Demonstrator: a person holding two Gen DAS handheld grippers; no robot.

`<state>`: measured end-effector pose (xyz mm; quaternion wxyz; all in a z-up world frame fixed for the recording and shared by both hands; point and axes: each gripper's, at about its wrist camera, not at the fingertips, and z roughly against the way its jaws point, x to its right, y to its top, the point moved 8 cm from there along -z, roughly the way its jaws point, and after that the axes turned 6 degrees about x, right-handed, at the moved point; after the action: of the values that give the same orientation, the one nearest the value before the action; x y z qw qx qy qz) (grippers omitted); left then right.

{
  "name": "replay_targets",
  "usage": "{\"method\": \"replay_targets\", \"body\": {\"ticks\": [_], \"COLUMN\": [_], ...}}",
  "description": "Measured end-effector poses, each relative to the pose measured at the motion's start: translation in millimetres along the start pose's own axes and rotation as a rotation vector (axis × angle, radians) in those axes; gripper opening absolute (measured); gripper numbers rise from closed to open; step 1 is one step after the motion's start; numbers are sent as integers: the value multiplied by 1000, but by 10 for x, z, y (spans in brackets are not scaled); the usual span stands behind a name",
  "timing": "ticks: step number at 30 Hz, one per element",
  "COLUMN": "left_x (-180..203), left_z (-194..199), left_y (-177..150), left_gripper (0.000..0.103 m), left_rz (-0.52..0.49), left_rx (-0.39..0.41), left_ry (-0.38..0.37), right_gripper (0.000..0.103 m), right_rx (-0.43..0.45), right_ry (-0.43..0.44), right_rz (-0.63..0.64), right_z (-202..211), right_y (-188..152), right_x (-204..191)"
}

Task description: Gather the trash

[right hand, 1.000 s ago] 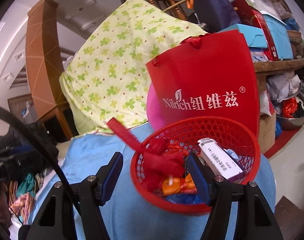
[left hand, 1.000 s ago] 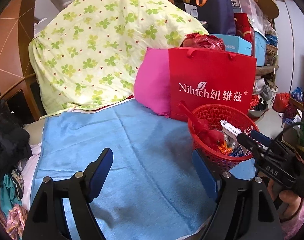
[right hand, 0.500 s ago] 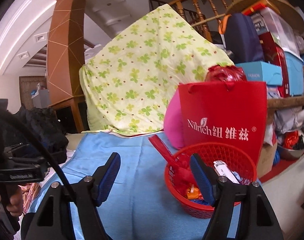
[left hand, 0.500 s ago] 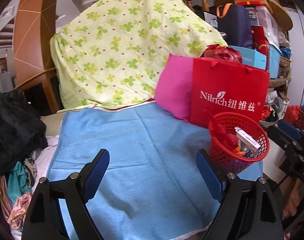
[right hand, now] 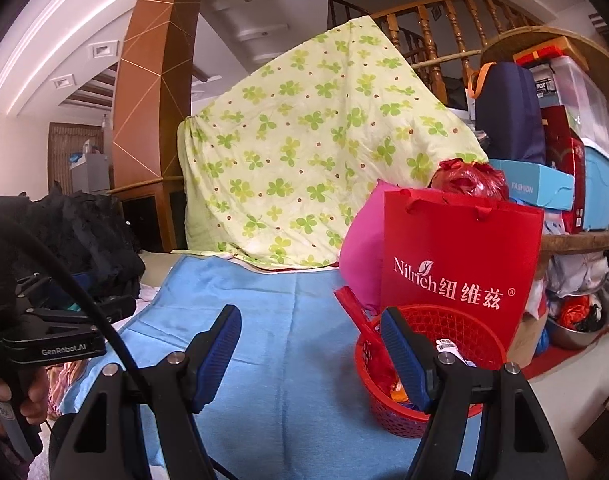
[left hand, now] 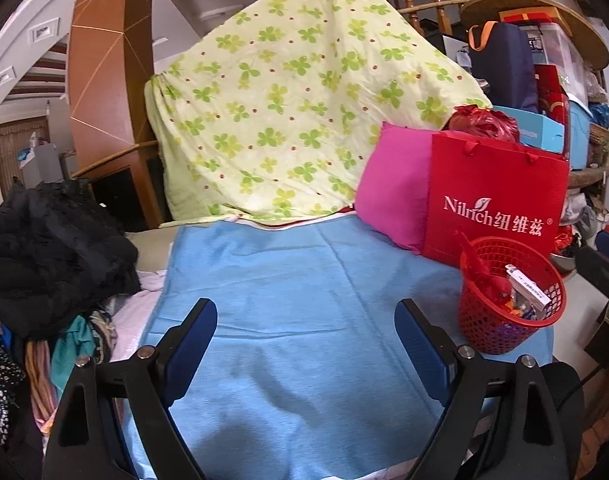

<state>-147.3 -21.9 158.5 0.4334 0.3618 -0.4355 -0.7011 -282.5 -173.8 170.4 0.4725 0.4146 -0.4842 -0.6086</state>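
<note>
A red mesh basket [left hand: 484,336] stands at the right end of the blue cloth [left hand: 304,280]. In it lie a white box [left hand: 528,286], a red wrapper [left hand: 488,280] and small orange pieces. My left gripper [left hand: 304,320] hovers over the bare cloth, left of the basket, its jaws opening with nothing between them. My right gripper [right hand: 310,320] is open and holds nothing above the cloth [right hand: 284,340]. Its right finger [right hand: 404,356] overlaps the basket [right hand: 392,412] in the right wrist view. A red strip [right hand: 356,312] sticks out over the rim.
A red Nilrich paper bag [left hand: 492,200] and a pink pillow [left hand: 396,188] stand right behind the basket, under a clover-print quilt [left hand: 288,112]. Dark clothes [left hand: 52,248] pile up at the left. Crowded shelves [right hand: 572,184] fill the right. A hand holds the left gripper's body [right hand: 44,332].
Both grippers have drawn back and risen away from the basket, which now looks smaller and farther off. Both pairs of jaws stand a little wider. The trash in the basket has not moved.
</note>
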Motion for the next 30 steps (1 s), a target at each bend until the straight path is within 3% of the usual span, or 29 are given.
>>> {"method": "replay_targets", "body": {"ticks": [18,30], "left_x": [62,288], "left_z": [269,469], "left_y": [66,178], "left_gripper": [92,94], "left_rz": [-46,-106], "left_rx": [-17,9], "left_ry": [83,69], "right_gripper": [75,75], "right_rx": [-47,-47], "right_ry": [-65,-96], "right_rz": [-5,6], "right_z": [188,340], "right_y": [55,76], "right_x": [152,303]}}
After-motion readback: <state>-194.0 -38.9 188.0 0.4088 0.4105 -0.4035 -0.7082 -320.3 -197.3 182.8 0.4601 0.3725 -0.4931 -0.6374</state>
